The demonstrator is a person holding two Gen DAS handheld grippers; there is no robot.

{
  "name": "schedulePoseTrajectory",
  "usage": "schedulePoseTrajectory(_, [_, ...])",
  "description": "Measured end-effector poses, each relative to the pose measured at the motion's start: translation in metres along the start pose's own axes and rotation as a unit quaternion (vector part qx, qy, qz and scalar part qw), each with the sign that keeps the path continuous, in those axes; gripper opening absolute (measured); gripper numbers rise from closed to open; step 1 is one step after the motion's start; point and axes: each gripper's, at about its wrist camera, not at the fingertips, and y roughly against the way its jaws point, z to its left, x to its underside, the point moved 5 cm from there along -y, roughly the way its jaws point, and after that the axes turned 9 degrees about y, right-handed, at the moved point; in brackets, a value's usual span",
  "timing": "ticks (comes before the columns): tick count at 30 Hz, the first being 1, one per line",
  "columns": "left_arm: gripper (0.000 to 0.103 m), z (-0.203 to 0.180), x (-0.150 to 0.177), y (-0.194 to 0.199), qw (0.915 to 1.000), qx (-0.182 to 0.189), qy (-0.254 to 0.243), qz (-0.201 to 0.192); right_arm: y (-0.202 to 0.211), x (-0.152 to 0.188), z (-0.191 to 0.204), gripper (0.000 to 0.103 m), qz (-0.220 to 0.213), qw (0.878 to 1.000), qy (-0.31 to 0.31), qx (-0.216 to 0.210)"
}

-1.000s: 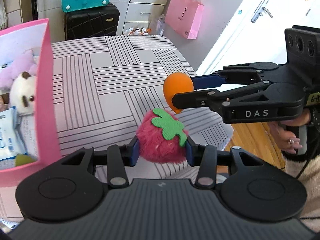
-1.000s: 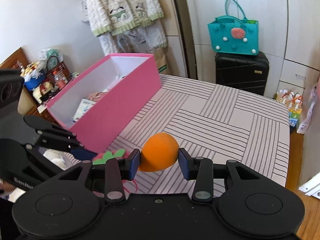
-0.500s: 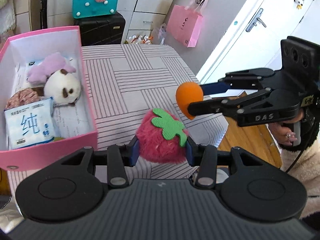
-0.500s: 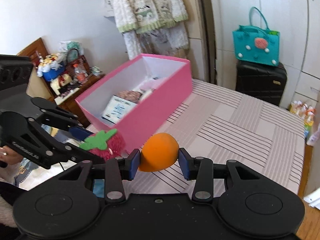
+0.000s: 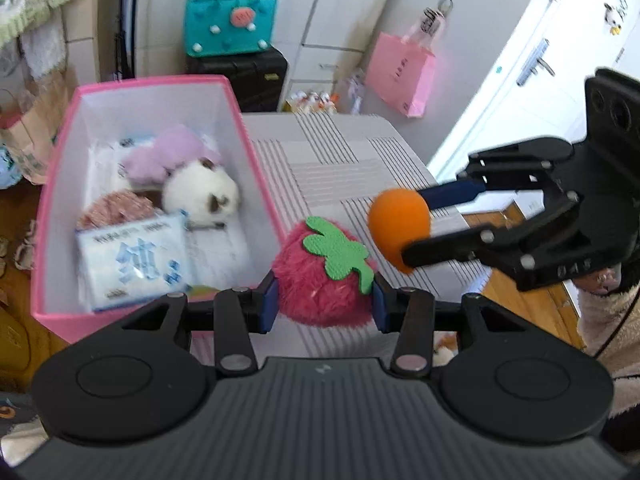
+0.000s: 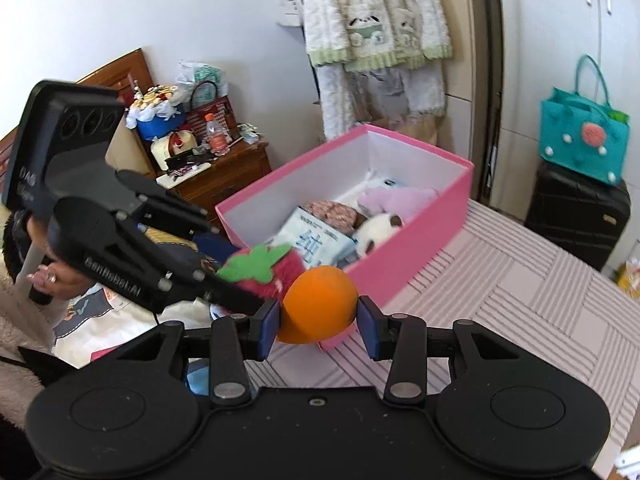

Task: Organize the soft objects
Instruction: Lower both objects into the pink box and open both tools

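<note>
Both tools loaded; my left gripper (image 5: 323,294) is clamped on the plush strawberry (image 5: 320,280), blue pads pressed into the fur on either flank, green felt leaf up; my right gripper (image 6: 317,320) is closed on the orange foam ball (image 6: 318,303), pads at its widest part.

Position: both items held in the air, just off the near corner of the pink box (image 5: 258,168); strawberry sits beside the box's right wall, not yet over the opening; ball to its right and apart from it in the left wrist view, over the striped tabletop (image 5: 344,160).

Box contents, as far as motion blur allows: white plush with brown patches (image 5: 202,192), lilac plush (image 5: 168,152), tissue packet (image 5: 132,262), something pinkish and knitted (image 5: 116,210); bare floor of the box shows near the right wall, in front of the white plush.

Handling, my estimate: both pieces look very light and yielding; fur compresses under the pads, so grip across the body, not the leaf, which would likely bend or tear away; foam ball is smooth and rounded, liable to squirt out if pinched off-centre, so hold across the middle, gentle pressure; neither seems fragile, a short drop into the box should be harmless.

Risk: the two tools are close together; I would enter the box one at a time.
</note>
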Motion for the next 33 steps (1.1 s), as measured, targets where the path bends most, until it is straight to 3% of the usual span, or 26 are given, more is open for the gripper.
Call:
schedulePoseTrajectory(6, [0.044, 0.03, -0.028, 0.008, 0.9989, -0.018, 0.014, -0.041, -0.02, -0.023, -0.004, 0.048, -0.018, 1.0, 0.023, 0.002])
schedulePoseTrajectory(13, [0.044, 0.072, -0.061, -0.014, 0.9962, -0.057, 0.024, -0.062, -0.059, -0.053, -0.025, 0.048, -0.03, 0.998, 0.046, 0.028])
schedulePoseTrajectory(21, [0.044, 0.109, -0.079, -0.063, 0.9945, -0.102, 0.001, -0.022, -0.112, -0.087, -0.072, 0.048, -0.023, 0.999, 0.011, 0.022])
schedulePoseTrajectory(26, [0.045, 0.118, -0.081, -0.085, 0.9883, -0.148, -0.036, -0.004, -0.154, -0.102, -0.088, 0.048, -0.006, 1.0, -0.014, -0.002])
schedulePoseTrajectory(33, [0.045, 0.124, -0.082, -0.101, 0.9917, -0.123, -0.027, 0.028, -0.2, -0.114, -0.104, 0.048, 0.02, 0.999, -0.046, -0.009])
